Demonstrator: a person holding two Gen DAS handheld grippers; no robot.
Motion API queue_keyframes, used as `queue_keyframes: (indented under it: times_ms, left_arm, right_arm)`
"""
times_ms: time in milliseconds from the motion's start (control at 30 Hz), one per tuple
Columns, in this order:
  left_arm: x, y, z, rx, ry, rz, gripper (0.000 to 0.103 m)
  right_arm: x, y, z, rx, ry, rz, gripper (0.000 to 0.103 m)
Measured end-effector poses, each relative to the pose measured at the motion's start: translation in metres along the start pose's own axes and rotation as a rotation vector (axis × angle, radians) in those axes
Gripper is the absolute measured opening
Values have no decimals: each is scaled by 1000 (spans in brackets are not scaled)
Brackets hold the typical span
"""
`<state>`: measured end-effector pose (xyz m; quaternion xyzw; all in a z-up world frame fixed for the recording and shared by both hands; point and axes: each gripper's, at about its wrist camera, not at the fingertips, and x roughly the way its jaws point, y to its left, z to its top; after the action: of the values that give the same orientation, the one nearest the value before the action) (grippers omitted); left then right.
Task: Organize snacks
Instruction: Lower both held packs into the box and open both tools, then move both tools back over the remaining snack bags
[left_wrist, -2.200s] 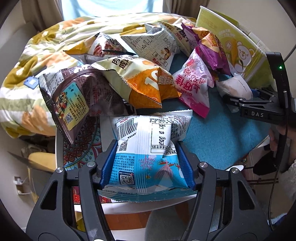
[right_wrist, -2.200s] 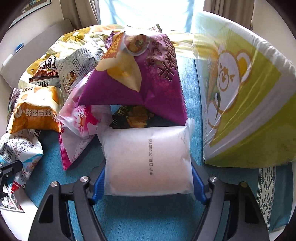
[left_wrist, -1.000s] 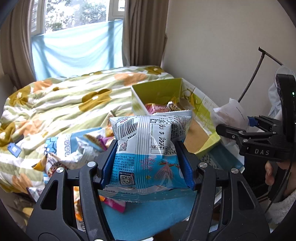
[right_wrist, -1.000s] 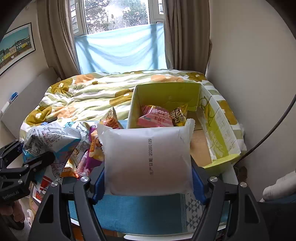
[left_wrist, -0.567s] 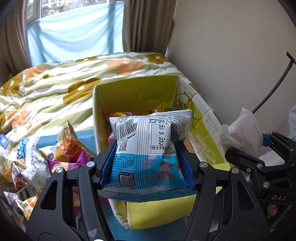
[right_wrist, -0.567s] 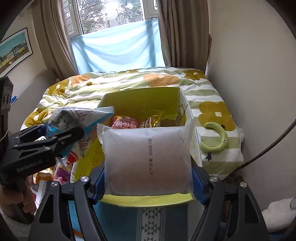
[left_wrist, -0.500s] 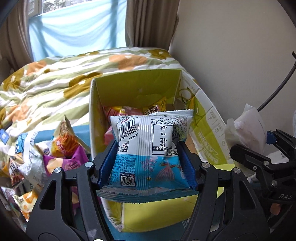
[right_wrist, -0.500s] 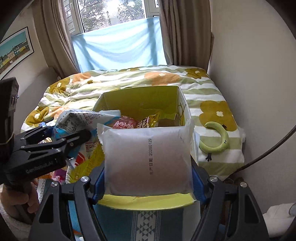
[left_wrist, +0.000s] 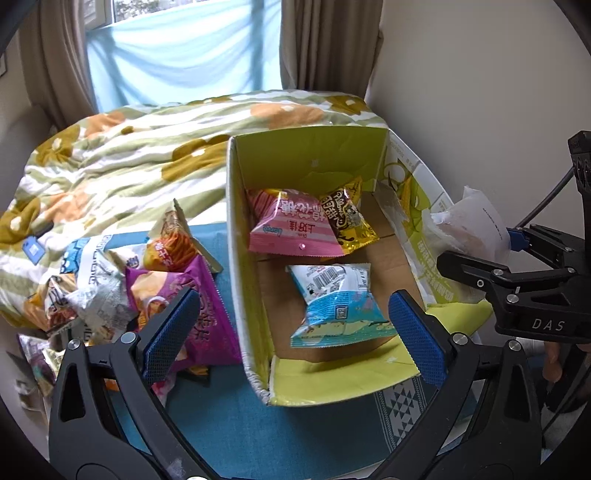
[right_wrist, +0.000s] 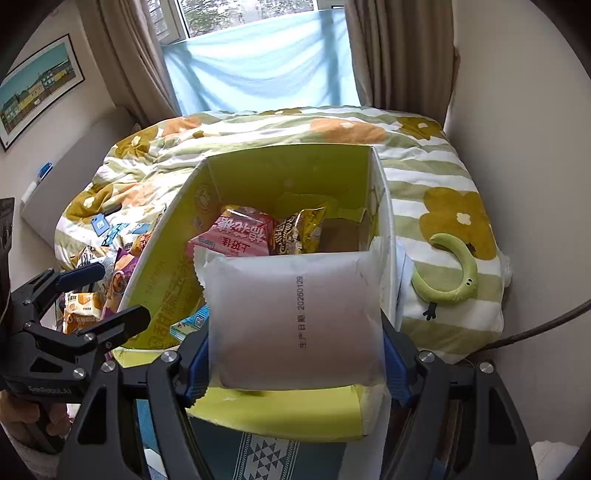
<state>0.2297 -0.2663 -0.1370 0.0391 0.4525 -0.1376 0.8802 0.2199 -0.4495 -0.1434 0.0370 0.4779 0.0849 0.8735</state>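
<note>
Three snack packets lie inside an open yellow-green cardboard box on a counter covered with a teal cloth: a pink packet and a yellow-and-brown packet toward the far wall, and a blue-and-white packet nearer the front on the bare cardboard floor. The left gripper hangs above the box's near edge with its blue-padded fingers spread wide and nothing between them, the blue-and-white packet lying below in the gap. The right gripper is clamped on a white snack pouch printed with a date code, held over the box's near rim; in the left wrist view the same pouch shows beside the box's right flap. Outside the box, to its left, a heap of loose packets rests on the cloth, a purple bag leaning closest to the box wall. Behind the counter spreads a bed with a floral quilt, and a green curved plush toy lies on it.
</note>
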Motion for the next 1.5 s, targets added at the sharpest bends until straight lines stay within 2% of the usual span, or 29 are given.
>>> queue_keyframes:
  times_ms: [167, 367, 467, 500, 633, 833, 1033, 1333, 1500]
  left_arm:
    - [-15, 14, -3, -37, -16, 14, 101]
    - [-15, 23, -12, -28, 7, 60, 101]
    - [-11, 25, -17, -19, 27, 84, 101]
    - [-10, 25, -18, -21, 30, 85, 101]
    - [-4, 29, -24, -56, 48, 59, 101]
    - [1, 24, -27, -73, 55, 43, 101]
    - [-16, 17, -26, -80, 9, 45, 101]
    - [-67, 28, -35, -138, -67, 122, 101]
    - [-93, 51, -53, -205, -98, 174, 101]
  right_arm:
    - [14, 21, 7, -48, 35, 57, 72]
    - [40, 19, -1, -17, 86, 31, 73]
    - [43, 17, -6, -14, 96, 32, 79]
    - [42, 17, -8, -12, 89, 29, 84]
    - [30, 9, -18, 11, 20, 49, 95]
    - [24, 4, -36, 27, 20, 57, 96]
    - [13, 1, -37, 8, 9, 27, 96]
    - [-23, 4, -20, -10, -70, 15, 96]
    - [-33, 15, -11, -27, -104, 50, 96]
